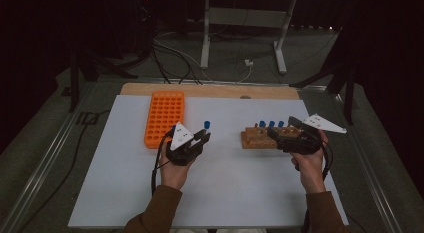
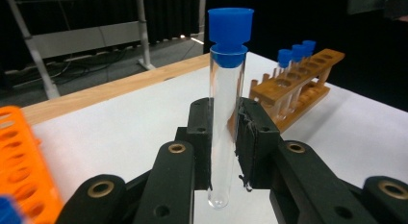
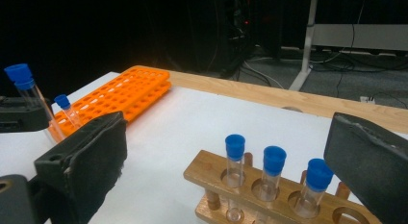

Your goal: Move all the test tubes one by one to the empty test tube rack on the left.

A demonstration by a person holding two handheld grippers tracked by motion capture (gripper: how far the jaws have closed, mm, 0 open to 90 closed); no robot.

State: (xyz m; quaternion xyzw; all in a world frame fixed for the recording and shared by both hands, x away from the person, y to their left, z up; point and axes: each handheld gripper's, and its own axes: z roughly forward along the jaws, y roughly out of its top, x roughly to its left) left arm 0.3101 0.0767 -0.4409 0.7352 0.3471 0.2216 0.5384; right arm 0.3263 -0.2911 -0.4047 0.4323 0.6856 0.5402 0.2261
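Two grippers: one per hand, both over the white counter [image 1: 125, 183]
left gripper [image 1: 202, 138]: jaws clamped on test tube, pads pressing its glass on both sides
test tube [image 2: 226, 123]: clear, blue stopper on top, upright between left gripper's pads, rounded bottom hanging below them; in high view it sits between the two racks, above the counter
right gripper [image 1: 278, 134]: jaws spread wide, nothing between the pads; at near side of wooden rack, one jaw either side of it in right gripper view
wooden rack [image 3: 269, 190]: on right part of counter, three blue-capped tubes standing in a row in its holes, one empty hole at right end
orange rack [image 1: 164, 117]: flat grid tray, left-centre of counter near far edge; one blue-capped tube [image 3: 67, 111] stands at its near end in right gripper view
wooden board [image 1: 210, 90]: strip along far edge of counter
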